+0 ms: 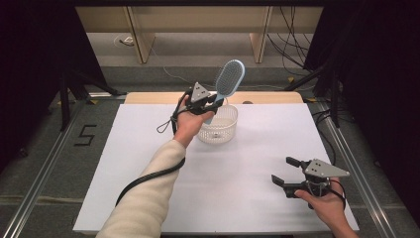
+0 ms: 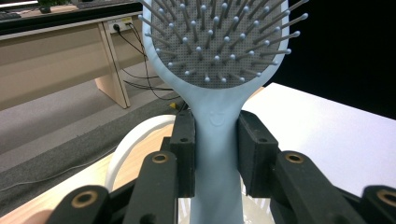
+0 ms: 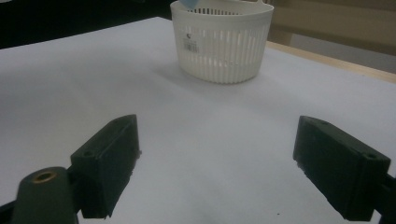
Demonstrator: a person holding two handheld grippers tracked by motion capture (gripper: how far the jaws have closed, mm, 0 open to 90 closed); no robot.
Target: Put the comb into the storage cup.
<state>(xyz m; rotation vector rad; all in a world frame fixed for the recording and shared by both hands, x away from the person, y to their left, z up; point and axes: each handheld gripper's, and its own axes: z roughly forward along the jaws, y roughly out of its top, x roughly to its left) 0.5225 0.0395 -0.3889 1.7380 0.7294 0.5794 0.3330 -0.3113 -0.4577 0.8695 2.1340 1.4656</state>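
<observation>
A light blue hairbrush [image 1: 228, 79] stands upright above a white slotted basket [image 1: 218, 125] at the far middle of the table. My left gripper [image 1: 212, 105] is shut on the brush's handle [image 2: 217, 154], both black pads pressing its sides. The bristled head [image 2: 219, 37] rises above the jaws, and the handle's lower end hangs over the basket's rim [image 2: 133, 140]. My right gripper [image 1: 283, 171] rests near the front right of the white table [image 1: 148, 148], jaws wide apart with nothing between them. From there the basket [image 3: 222, 42] lies straight ahead, the handle's tip [image 3: 191, 3] just above it.
The white sheet ends at a wooden strip [image 1: 148, 97] along the far edge. Beyond it stand desk legs [image 1: 141, 39] and floor cables [image 1: 292, 44]. Black curtains flank both sides. A cable [image 1: 148, 176] trails along the left sleeve.
</observation>
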